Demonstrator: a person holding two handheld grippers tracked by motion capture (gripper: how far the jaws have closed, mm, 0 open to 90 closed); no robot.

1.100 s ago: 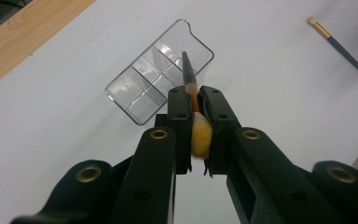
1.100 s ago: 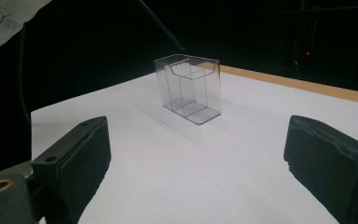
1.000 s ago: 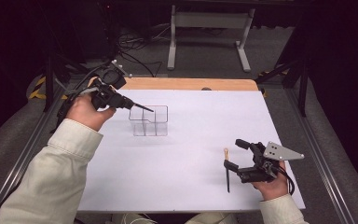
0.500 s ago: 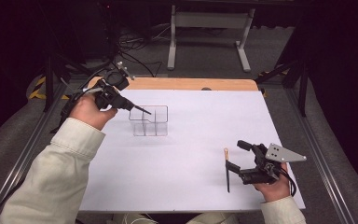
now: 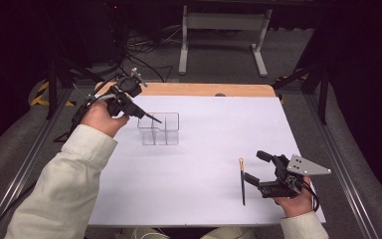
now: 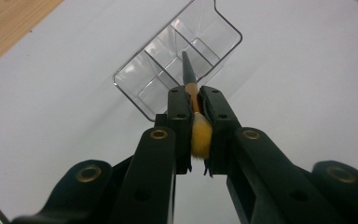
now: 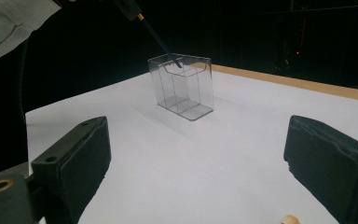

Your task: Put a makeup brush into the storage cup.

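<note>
A clear plastic organiser box (image 5: 165, 134) with several compartments stands upright on the white table sheet (image 5: 214, 129). My left gripper (image 5: 138, 113) is shut on a brush (image 6: 187, 70) with yellow bristles (image 6: 200, 136). The brush's dark handle slants down, its tip at the box's (image 6: 177, 60) top opening. In the right gripper view the handle (image 7: 156, 35) reaches the box's (image 7: 182, 86) rim. My right gripper (image 5: 252, 166) stands open near the front right. Just left of it, a second dark-handled brush (image 5: 242, 181) lies flat on the sheet.
A strip of bare wooden tabletop (image 5: 204, 89) shows along the far edge. Metal rails run down both sides of the table, and a stand's legs (image 5: 219, 45) rise behind it. The person's pale sleeve (image 5: 64, 184) crosses the left front.
</note>
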